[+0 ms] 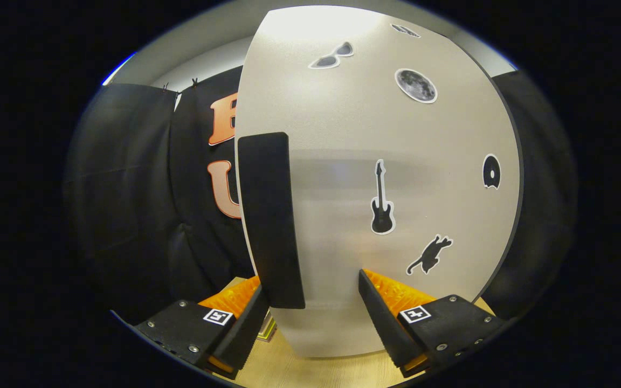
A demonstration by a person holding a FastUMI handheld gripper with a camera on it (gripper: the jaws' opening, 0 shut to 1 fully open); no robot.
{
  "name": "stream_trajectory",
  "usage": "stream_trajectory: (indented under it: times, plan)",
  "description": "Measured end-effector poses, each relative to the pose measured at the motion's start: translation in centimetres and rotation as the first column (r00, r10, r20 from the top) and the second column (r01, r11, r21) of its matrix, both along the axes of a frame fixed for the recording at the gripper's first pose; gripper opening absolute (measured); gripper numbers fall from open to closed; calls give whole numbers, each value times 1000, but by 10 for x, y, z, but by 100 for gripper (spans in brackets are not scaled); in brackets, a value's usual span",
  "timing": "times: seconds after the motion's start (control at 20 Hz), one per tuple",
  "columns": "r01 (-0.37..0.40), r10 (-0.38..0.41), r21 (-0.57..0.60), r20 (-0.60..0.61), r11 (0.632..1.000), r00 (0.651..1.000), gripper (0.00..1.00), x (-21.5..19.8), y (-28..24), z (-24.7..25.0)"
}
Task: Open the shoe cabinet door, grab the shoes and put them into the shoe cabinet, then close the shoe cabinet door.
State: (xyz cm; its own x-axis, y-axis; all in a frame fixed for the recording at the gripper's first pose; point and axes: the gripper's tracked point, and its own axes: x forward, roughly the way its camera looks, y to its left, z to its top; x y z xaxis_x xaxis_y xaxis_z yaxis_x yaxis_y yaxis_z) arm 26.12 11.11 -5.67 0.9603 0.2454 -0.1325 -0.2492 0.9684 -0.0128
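Close up, the cabinet door [386, 178] stands upright, filling the space ahead of the gripper [310, 293], its long axis vertical. A dark handle [270, 221] runs vertically along the door's left edge, with black cloth [143, 205] beyond that edge. The door's lower edge sits just above the wooden floor [310, 369]. The fingers are spread apart, gripping nothing; the left finger [246, 328] sits by the handle's lower end, though whether it touches is unclear.
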Motion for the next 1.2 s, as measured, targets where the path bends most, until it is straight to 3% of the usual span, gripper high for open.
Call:
stream_trajectory:
  times: [0.5, 0.95, 1.2]
  plan:
    - [60, -60, 0, 29, 998, 998, 98, 6, -2, -1]
    - [68, -68, -5, 20, 998, 997, 98, 10, 0, -1]
    - [49, -48, -11, 34, 999, 998, 98, -24, -2, 9]
